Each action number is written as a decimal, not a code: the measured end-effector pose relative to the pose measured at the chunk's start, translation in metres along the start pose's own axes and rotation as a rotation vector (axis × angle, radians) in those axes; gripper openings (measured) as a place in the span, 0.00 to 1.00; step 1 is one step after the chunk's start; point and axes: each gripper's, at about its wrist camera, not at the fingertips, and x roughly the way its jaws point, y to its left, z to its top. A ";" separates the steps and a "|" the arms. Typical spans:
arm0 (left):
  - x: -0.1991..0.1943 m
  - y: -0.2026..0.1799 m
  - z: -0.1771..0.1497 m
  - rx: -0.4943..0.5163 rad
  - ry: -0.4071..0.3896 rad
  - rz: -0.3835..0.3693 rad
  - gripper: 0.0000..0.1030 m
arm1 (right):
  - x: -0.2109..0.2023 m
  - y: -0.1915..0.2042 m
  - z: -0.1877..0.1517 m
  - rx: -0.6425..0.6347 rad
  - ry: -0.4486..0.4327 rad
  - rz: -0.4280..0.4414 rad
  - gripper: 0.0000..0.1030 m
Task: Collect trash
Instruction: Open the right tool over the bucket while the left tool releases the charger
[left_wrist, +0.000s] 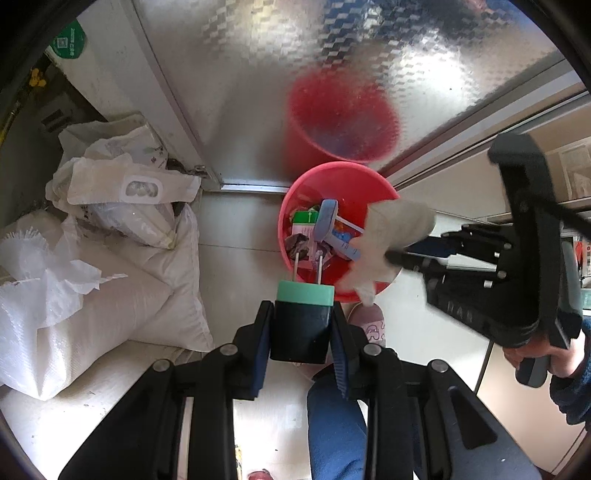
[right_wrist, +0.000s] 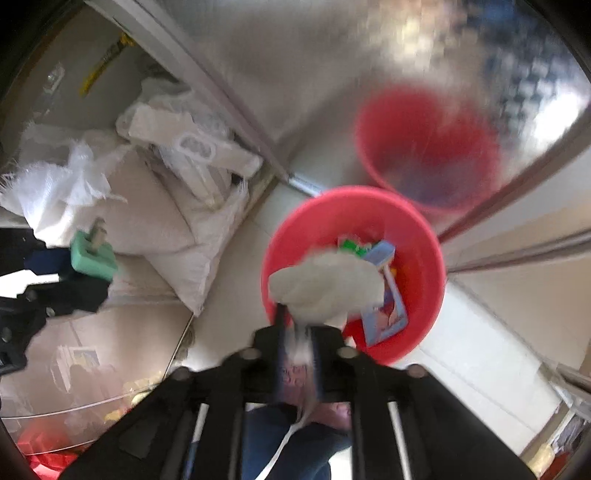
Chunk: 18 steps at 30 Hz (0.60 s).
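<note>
Left wrist: left tool (left_wrist: 301, 332) pinches plug adapter (left_wrist: 303, 321); right tool (right_wrist: 297, 354) pinches tissue (right_wrist: 327, 290) above bin (right_wrist: 424, 295).

White woven sacks (left_wrist: 110, 280) beside metal door (left_wrist: 240, 92)

A pale tiled floor (left_wrist: 236, 229) runs up to a sliding door of patterned frosted glass (left_wrist: 258, 74) in a metal frame (left_wrist: 162, 85), bright with daylight and mirroring red blurrily. White woven sacks (left_wrist: 92, 295) and crumpled plastic bags (left_wrist: 122, 177) pile against the left wall. Beige cabinet fronts (left_wrist: 517, 406) stand at the right.
</note>
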 end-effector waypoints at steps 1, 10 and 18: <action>0.001 0.000 0.000 0.002 0.003 -0.001 0.26 | 0.002 -0.001 -0.002 0.007 0.016 0.011 0.51; 0.003 -0.009 0.003 0.028 0.024 -0.024 0.26 | -0.005 -0.010 -0.022 0.027 0.075 0.024 0.95; 0.006 -0.028 0.015 0.052 0.025 -0.052 0.26 | -0.037 -0.029 -0.022 0.063 -0.001 -0.035 0.99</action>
